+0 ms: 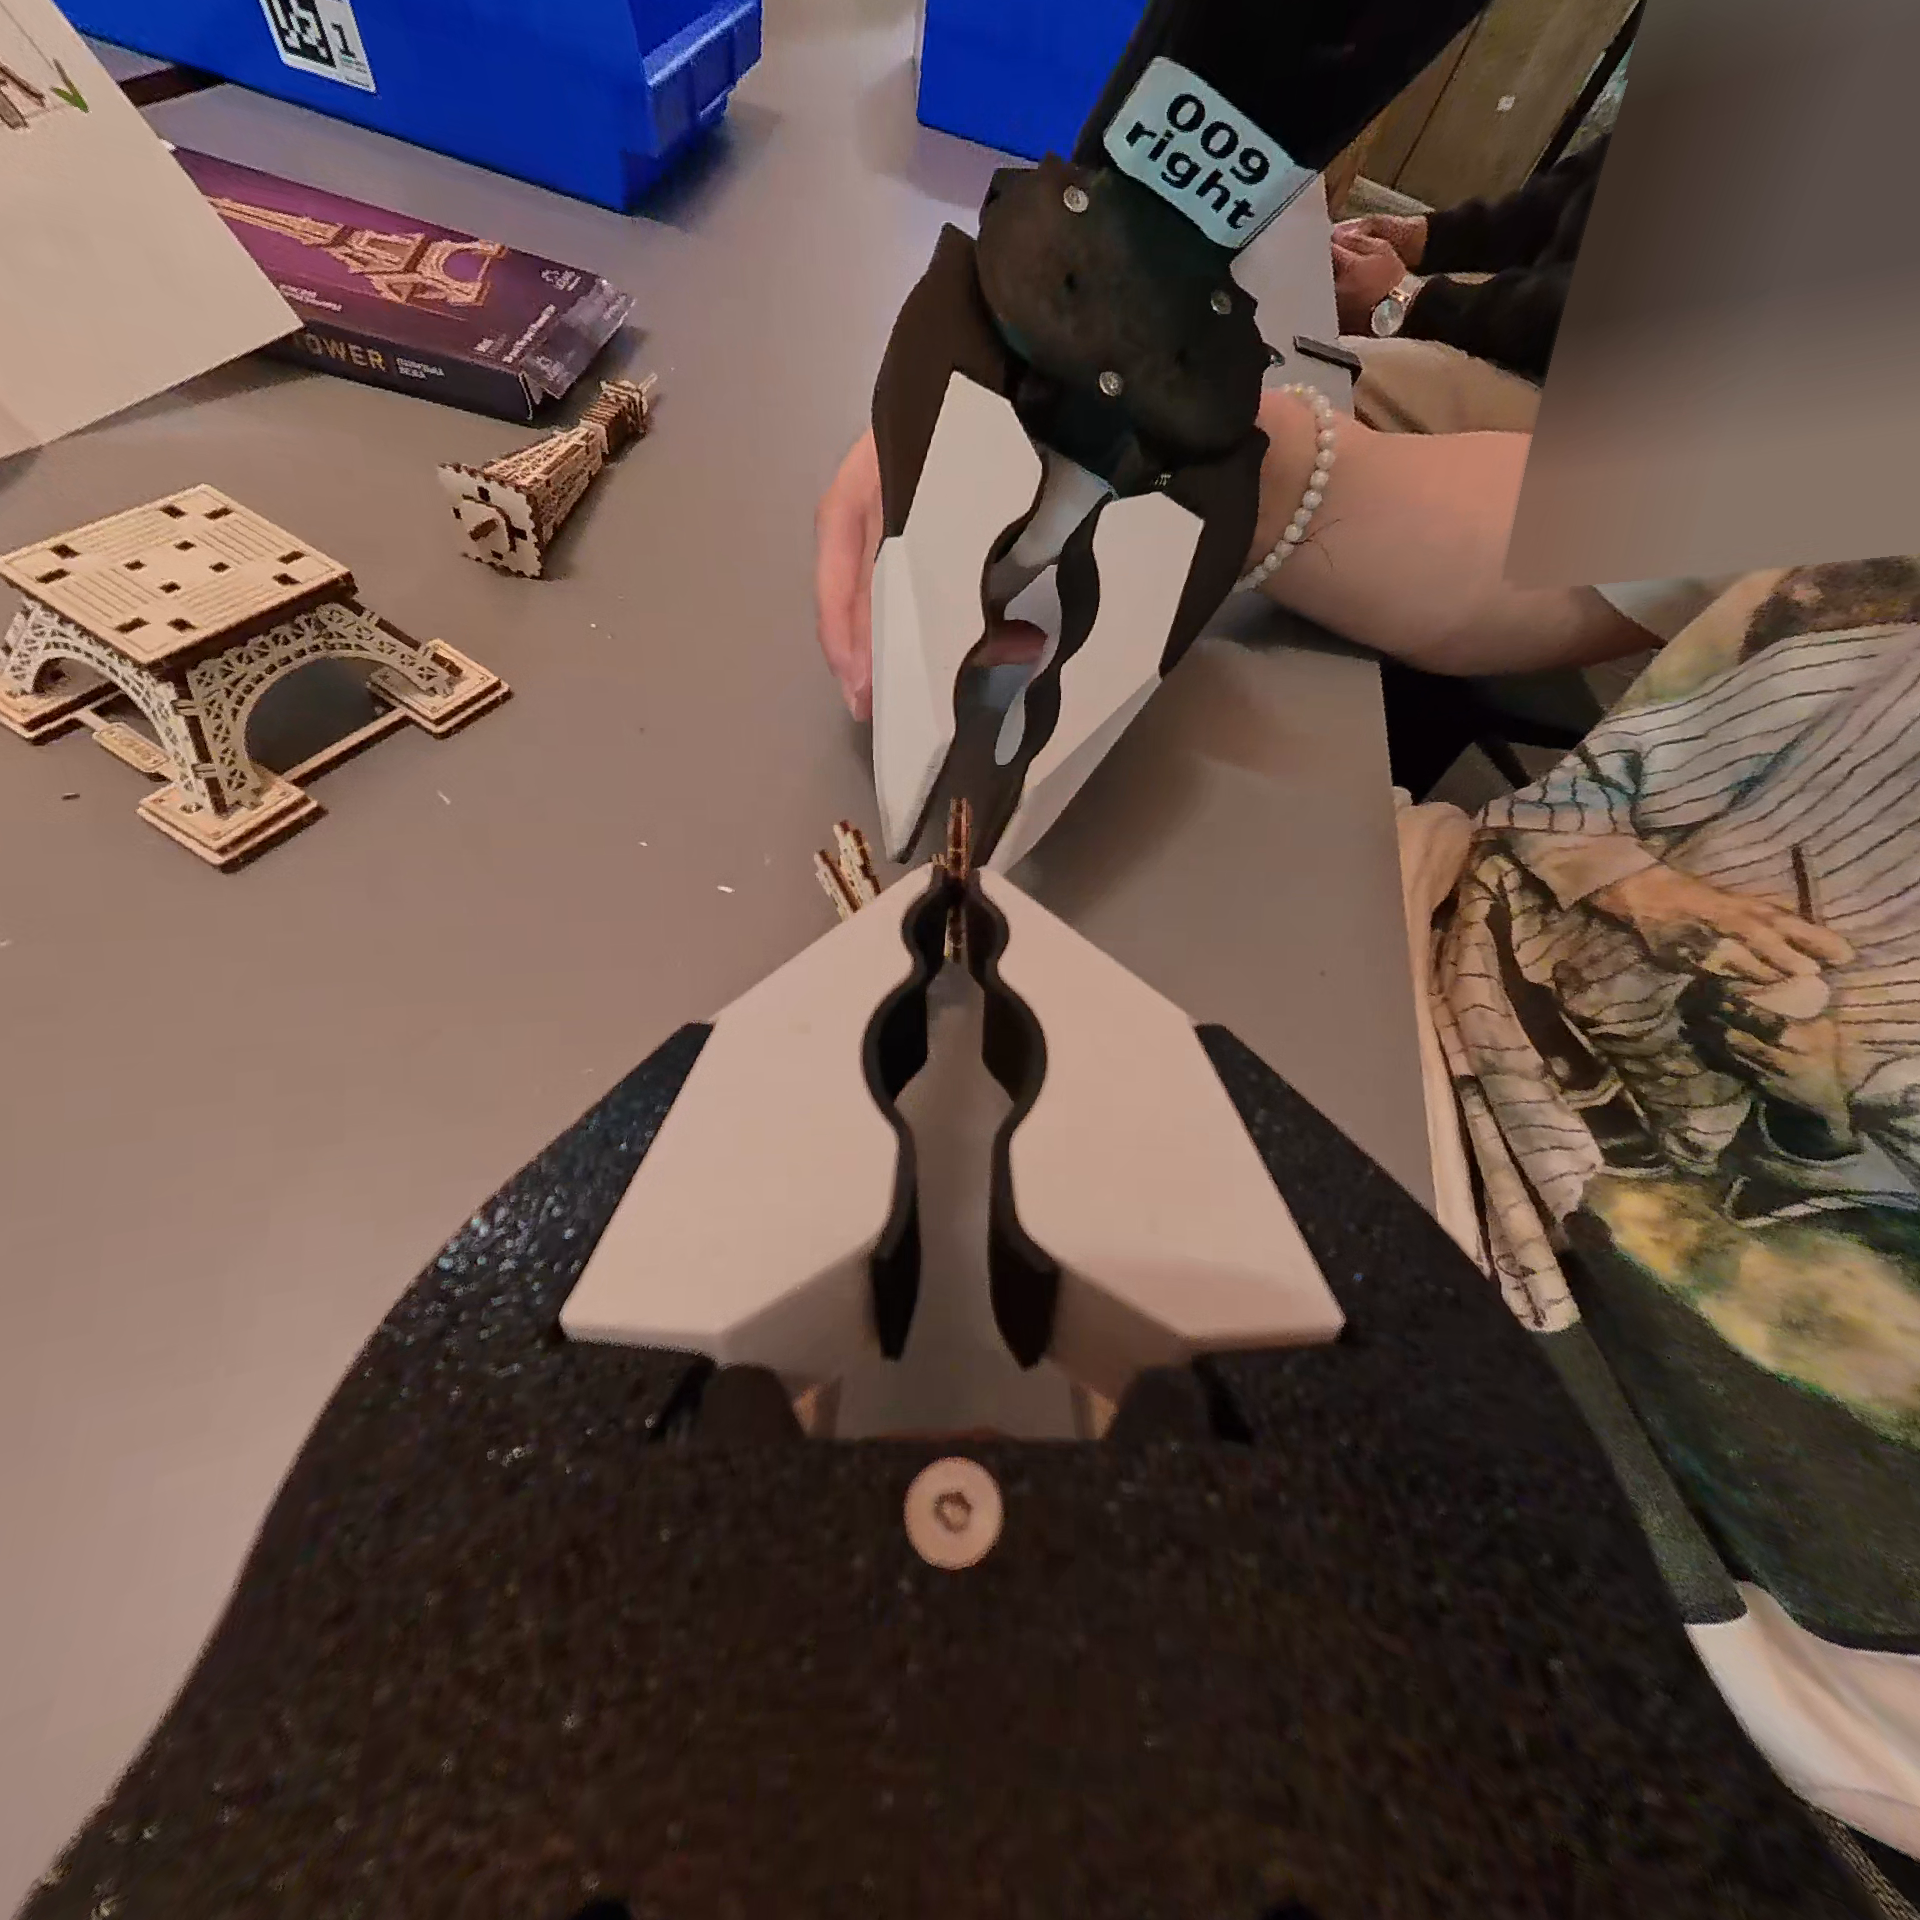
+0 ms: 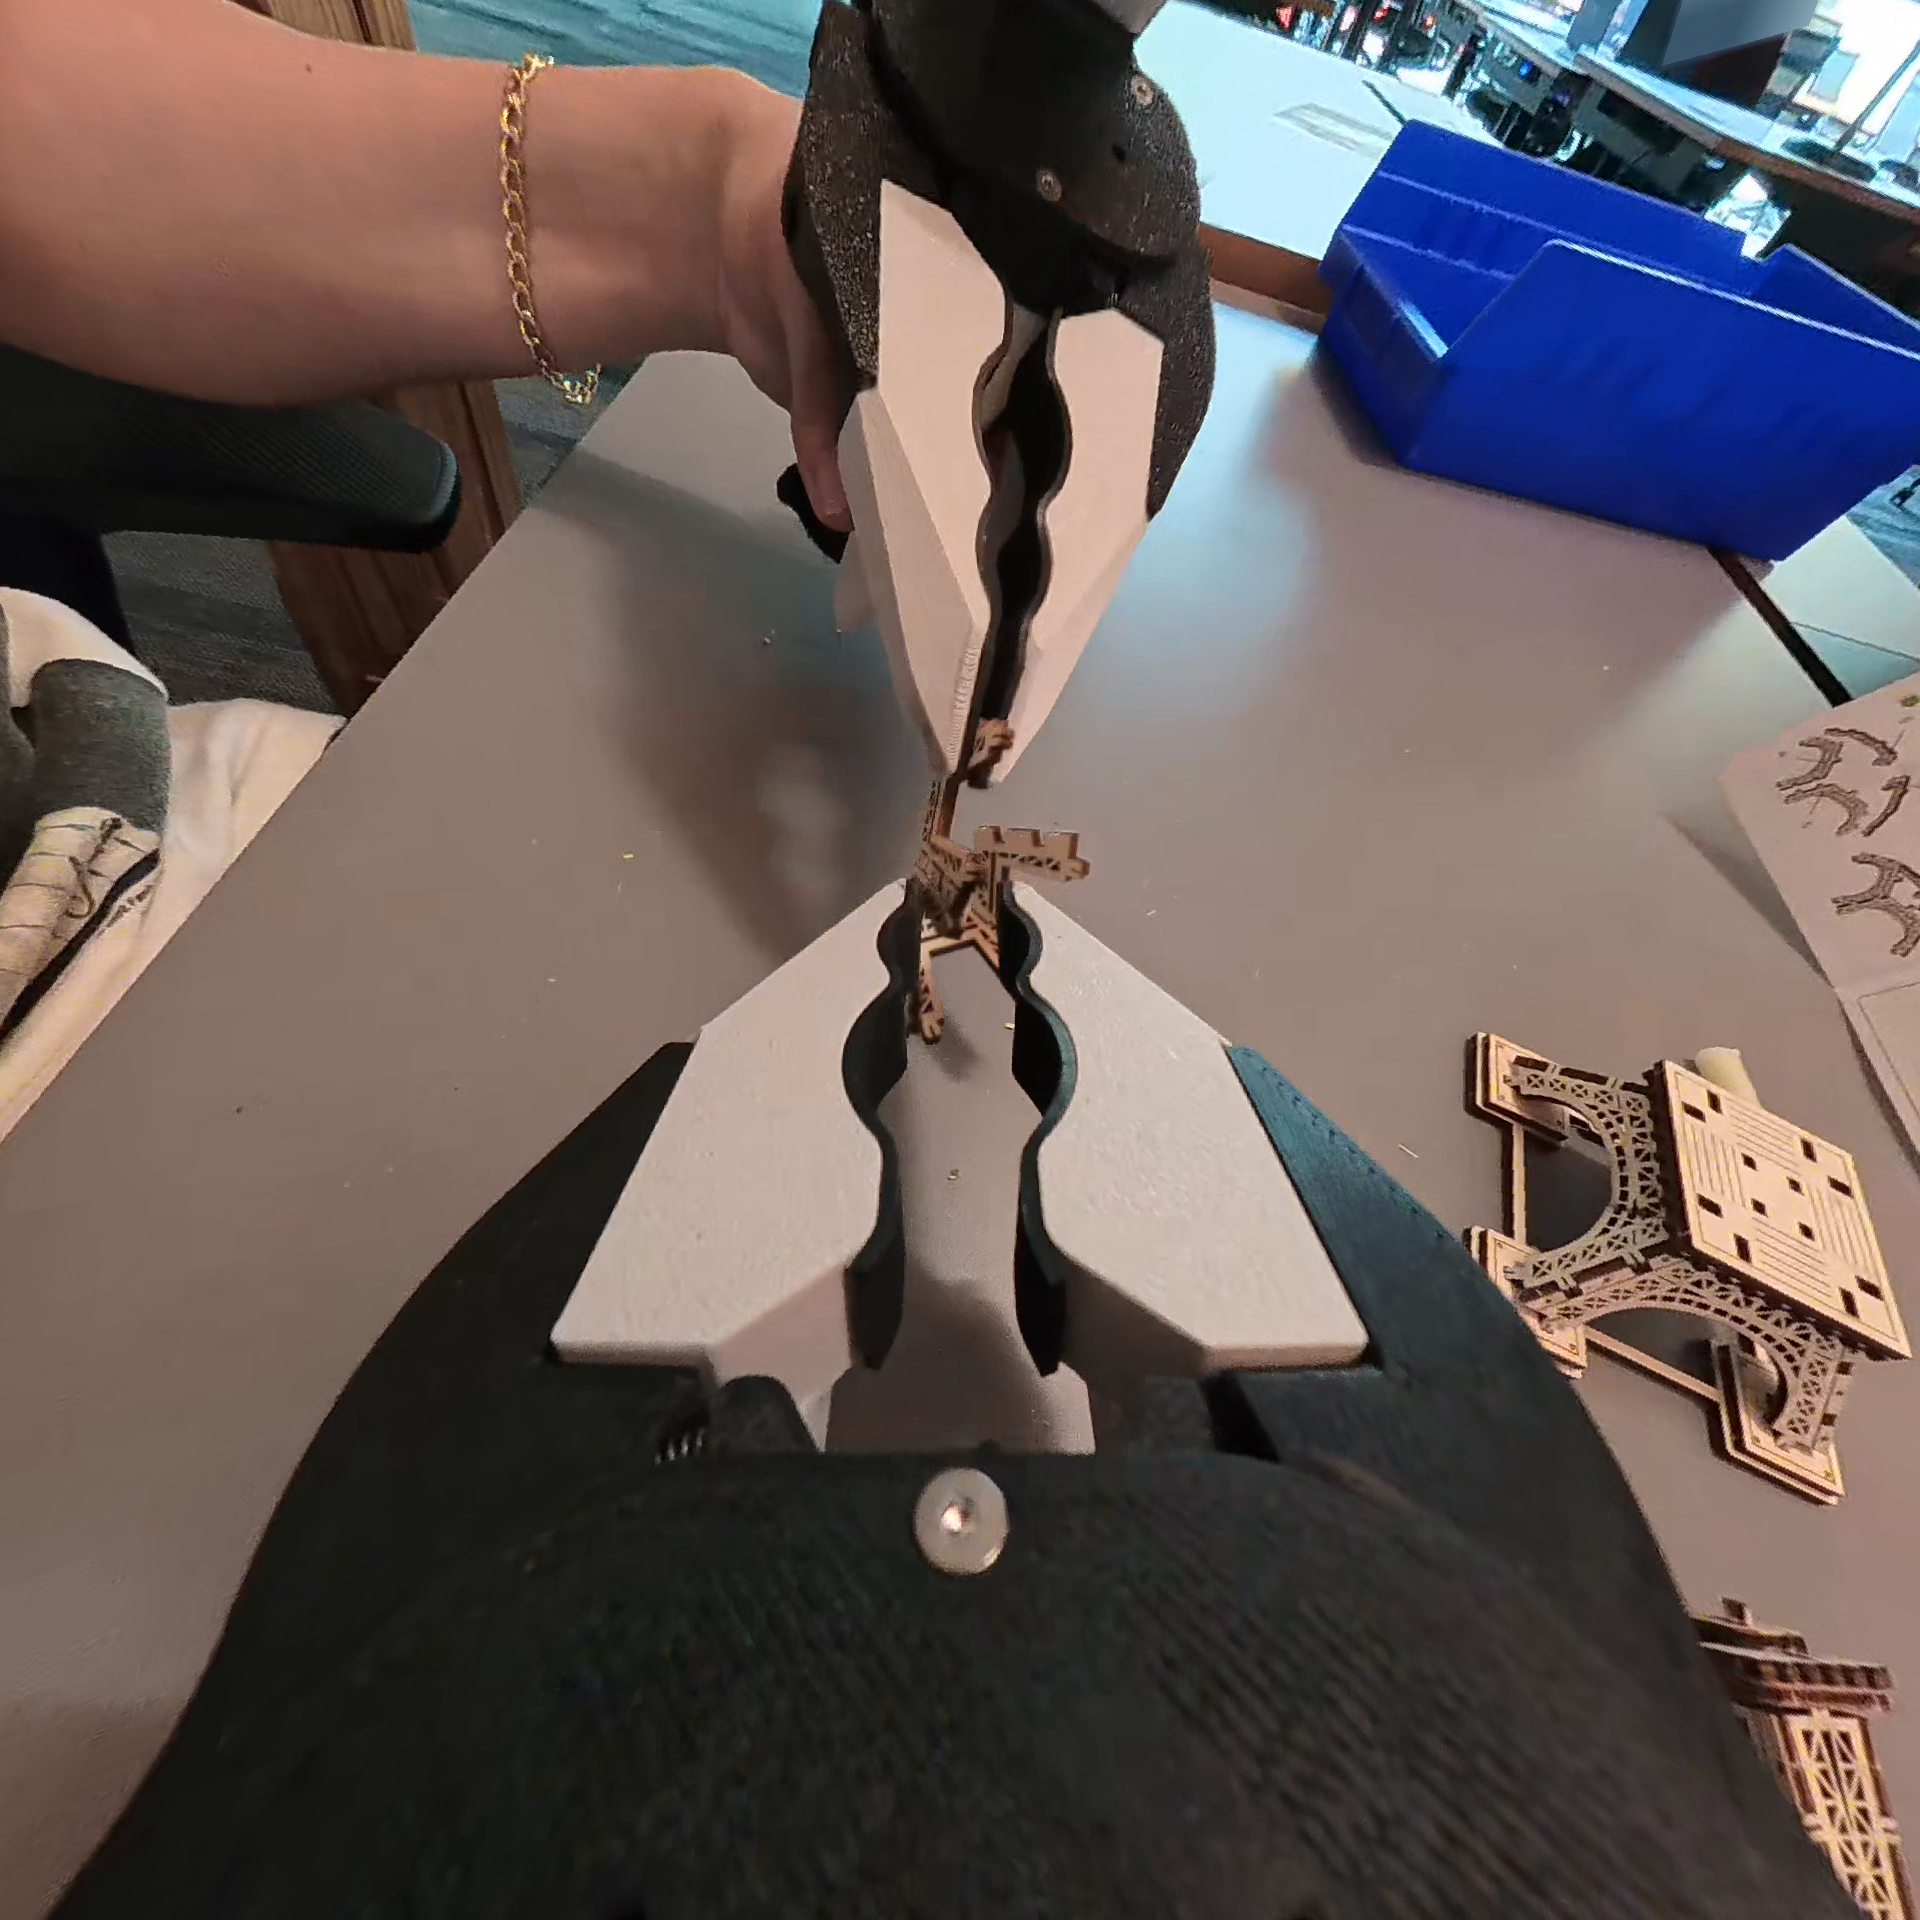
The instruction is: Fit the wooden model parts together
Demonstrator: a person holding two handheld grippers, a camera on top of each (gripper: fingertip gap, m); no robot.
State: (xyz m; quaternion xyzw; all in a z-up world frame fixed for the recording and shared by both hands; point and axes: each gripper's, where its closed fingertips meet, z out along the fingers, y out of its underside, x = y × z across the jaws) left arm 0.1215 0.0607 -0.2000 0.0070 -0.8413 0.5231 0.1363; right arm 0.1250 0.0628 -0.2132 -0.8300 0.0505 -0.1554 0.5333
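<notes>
My left gripper is shut on a thin wooden strip, seen edge-on between its tips. In the right wrist view it comes down from above, with the strip in its tips. My right gripper is shut on a small wooden lattice part with a toothed crosspiece sticking out to the right. In the left wrist view the right gripper points down at my left tips, and part of the lattice piece shows beside them. The two pieces meet tip to tip just above the grey table.
A built tower base and a tower spire lie on the table. A purple kit box, an instruction sheet and blue bins stand behind. The table edge is close. Less than 4 cm separates the two grippers' tips.
</notes>
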